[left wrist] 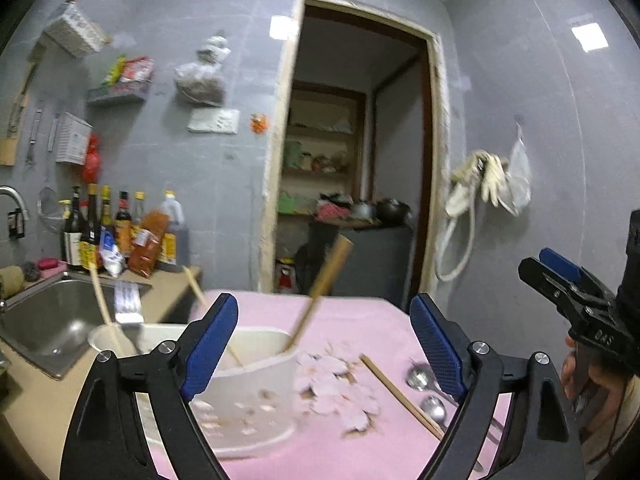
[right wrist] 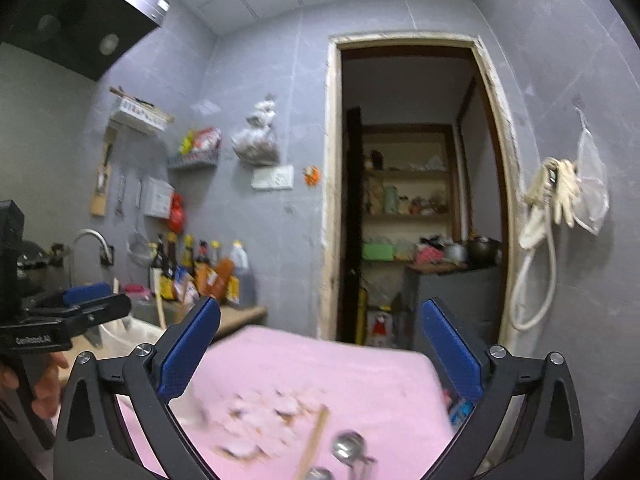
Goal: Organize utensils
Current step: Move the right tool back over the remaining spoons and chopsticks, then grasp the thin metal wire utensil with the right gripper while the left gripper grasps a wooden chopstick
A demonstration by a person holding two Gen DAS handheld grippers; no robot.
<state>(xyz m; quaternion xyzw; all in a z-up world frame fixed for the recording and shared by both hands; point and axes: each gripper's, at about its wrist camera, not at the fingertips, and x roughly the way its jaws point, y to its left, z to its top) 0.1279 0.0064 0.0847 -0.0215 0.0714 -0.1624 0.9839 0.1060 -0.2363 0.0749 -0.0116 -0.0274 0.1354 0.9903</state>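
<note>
My left gripper point(left wrist: 322, 320) stands open and empty above a white utensil holder point(left wrist: 248, 392) at the left of the pink table cloth point(left wrist: 360, 452). A wooden spatula handle point(left wrist: 328, 276), a chopstick point(left wrist: 198, 294) and a wooden spoon point(left wrist: 102, 300) stand in the holder. Right of it on the cloth lie a pair of chopsticks point(left wrist: 400, 392) and two metal spoons point(left wrist: 418, 378). My right gripper point(right wrist: 320, 320) is open, nothing between its fingers, over the cloth point(right wrist: 340, 368). Below it lie the chopsticks point(right wrist: 314, 440) and a spoon point(right wrist: 348, 446).
A steel sink point(left wrist: 52, 320) and a row of sauce bottles point(left wrist: 112, 232) sit on the counter at the left. An open doorway point(left wrist: 352, 160) lies beyond the table. A hose and gloves point(left wrist: 488, 180) hang on the right wall. A hand point(left wrist: 580, 368) holds the right gripper's grip.
</note>
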